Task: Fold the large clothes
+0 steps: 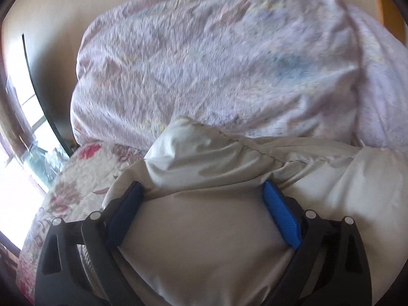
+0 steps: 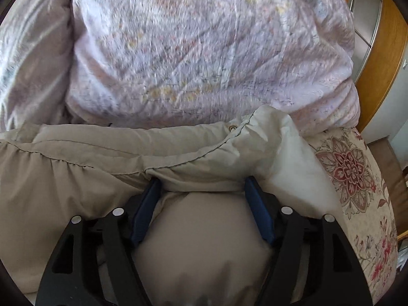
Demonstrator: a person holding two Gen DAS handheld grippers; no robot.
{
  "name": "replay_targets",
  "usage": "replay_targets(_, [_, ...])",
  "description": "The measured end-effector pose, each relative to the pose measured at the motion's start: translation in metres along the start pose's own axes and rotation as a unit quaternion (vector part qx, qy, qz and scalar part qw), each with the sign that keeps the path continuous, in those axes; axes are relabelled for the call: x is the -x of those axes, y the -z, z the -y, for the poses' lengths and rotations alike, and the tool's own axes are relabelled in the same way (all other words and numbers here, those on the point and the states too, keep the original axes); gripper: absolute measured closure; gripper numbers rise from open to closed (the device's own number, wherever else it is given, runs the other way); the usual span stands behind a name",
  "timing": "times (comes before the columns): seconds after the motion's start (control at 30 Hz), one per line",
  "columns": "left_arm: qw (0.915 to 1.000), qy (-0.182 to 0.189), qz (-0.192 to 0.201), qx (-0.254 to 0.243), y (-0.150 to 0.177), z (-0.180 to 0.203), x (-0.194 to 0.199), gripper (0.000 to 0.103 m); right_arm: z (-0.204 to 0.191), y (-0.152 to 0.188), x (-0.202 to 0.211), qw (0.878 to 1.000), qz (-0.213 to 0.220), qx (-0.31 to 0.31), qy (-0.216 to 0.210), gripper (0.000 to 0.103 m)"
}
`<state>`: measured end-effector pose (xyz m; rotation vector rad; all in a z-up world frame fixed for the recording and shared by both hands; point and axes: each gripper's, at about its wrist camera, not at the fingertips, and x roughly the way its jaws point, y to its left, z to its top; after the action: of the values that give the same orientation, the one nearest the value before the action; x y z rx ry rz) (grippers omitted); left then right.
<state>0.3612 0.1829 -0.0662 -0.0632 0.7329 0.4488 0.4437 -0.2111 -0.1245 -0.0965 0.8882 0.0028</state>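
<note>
Straddling the puffy beige padded jacket (image 1: 204, 229), the left gripper (image 1: 202, 191) is standing about as wide as it goes, and a fat roll of that jacket is bulging up between its blue pads (image 1: 280, 219); both pads look to be pressing into the fabric, so I'm reading it as a wide clasp on the bulk and not an empty claw. Over on the other side, the right gripper (image 2: 202, 186) is doing the same on the same jacket (image 2: 76, 178), its jaws a bit narrower, padding swelling up between them.

What matters for the coming move, I'd judge: the jacket is lying crosswise in front of both claws, its long stitched edge (image 2: 114, 150) running side to side, with a pale corner and a metal snap (image 2: 232, 128) poking out beyond the right gripper. Each hand is sitting toward its own end of that axis, neither one nearer the middle as far as I can tell.

Just beyond the jacket, touching it, the crumpled lilac printed quilt (image 1: 216, 63) is heaped up, and the flowered cream bedspread (image 2: 357, 178) is showing underneath, so any fold forward is going to be heading straight at that heap
</note>
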Motion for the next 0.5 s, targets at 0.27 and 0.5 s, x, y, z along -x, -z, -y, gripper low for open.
replay_targets(0.27, [0.9995, 0.008, -0.026, 0.016, -0.003, 0.003, -0.035, 0.003, -0.004, -0.003, -0.018, 1.000, 0.009, -0.011, 0.013, 0.025])
replay_targets(0.5, [0.9990, 0.022, -0.026, 0.030, 0.003, 0.004, -0.051, 0.002, 0.001, -0.003, -0.026, 1.000, 0.014, -0.017, 0.018, 0.022])
